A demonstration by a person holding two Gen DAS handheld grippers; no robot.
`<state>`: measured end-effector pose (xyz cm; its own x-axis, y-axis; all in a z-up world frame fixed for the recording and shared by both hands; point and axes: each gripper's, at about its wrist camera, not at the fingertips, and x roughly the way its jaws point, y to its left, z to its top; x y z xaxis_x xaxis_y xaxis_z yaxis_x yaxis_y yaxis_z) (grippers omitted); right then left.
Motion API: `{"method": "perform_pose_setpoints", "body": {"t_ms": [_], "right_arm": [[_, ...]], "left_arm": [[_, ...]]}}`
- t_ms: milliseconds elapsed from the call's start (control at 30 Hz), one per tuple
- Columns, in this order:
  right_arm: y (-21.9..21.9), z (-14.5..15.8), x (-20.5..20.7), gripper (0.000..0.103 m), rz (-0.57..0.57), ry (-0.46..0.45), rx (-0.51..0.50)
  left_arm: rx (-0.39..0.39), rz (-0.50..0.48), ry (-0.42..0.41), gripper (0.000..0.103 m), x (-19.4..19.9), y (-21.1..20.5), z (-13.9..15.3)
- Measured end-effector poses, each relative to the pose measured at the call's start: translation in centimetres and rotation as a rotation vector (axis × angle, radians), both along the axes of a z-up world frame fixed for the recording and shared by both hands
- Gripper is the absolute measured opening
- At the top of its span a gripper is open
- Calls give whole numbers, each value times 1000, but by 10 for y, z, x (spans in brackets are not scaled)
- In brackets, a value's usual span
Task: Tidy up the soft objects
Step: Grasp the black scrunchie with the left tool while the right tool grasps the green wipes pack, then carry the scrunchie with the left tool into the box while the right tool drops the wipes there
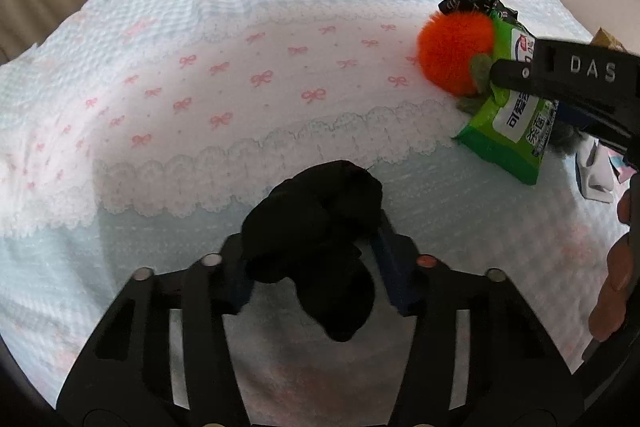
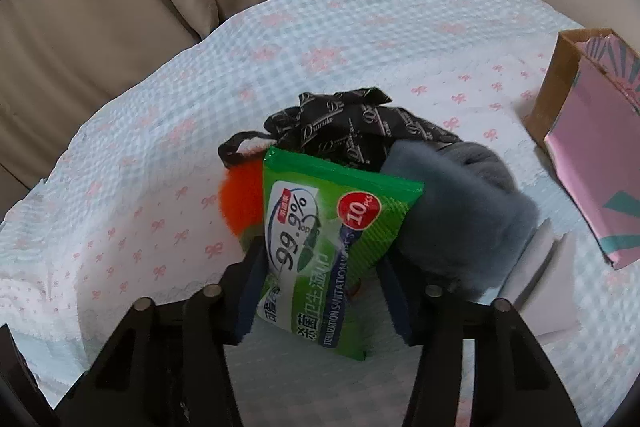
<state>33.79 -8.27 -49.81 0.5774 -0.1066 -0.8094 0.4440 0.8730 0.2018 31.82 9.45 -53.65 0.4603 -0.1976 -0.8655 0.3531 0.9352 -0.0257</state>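
My left gripper (image 1: 316, 227) is shut on a bundle of black cloth (image 1: 320, 223) and holds it over the blue and pink blanket (image 1: 240, 67). My right gripper (image 2: 320, 259) is closed around a green wet-wipes pack (image 2: 320, 247); the pack also shows in the left wrist view (image 1: 508, 123) with the right gripper (image 1: 560, 79) on it. An orange fluffy ball (image 1: 452, 55) lies against the pack's left side (image 2: 242, 199). A black patterned pouch (image 2: 352, 131) lies behind the pack. A grey fuzzy cloth (image 2: 464, 215) lies to its right.
A pink and teal box with a brown cardboard side (image 2: 592, 147) stands at the right. A white flat piece (image 2: 548, 287) lies beneath the grey cloth. Beige sofa cushions (image 2: 120, 7) rise behind the blanket. A hand (image 1: 616, 287) shows at the right edge.
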Motion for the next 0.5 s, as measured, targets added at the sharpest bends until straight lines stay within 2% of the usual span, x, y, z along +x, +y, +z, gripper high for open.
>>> {"method": "perform_pose_setpoints", "body": {"t_ms": [133,167,367,500], "right_arm": [[-2,0,1,34,17,-7,23],[-2,1,1,33,22,-8,24],[0,14,-3,31,42,-29,31],[3,30,-7,31,66,-44,18]], "left_arm": [[-8,-1,7,22,3,0,3],[-10,0,8,21,3,0,3],[-30,15,25,18,6,2,11],[-39,19,11,18,3,3,29]]}}
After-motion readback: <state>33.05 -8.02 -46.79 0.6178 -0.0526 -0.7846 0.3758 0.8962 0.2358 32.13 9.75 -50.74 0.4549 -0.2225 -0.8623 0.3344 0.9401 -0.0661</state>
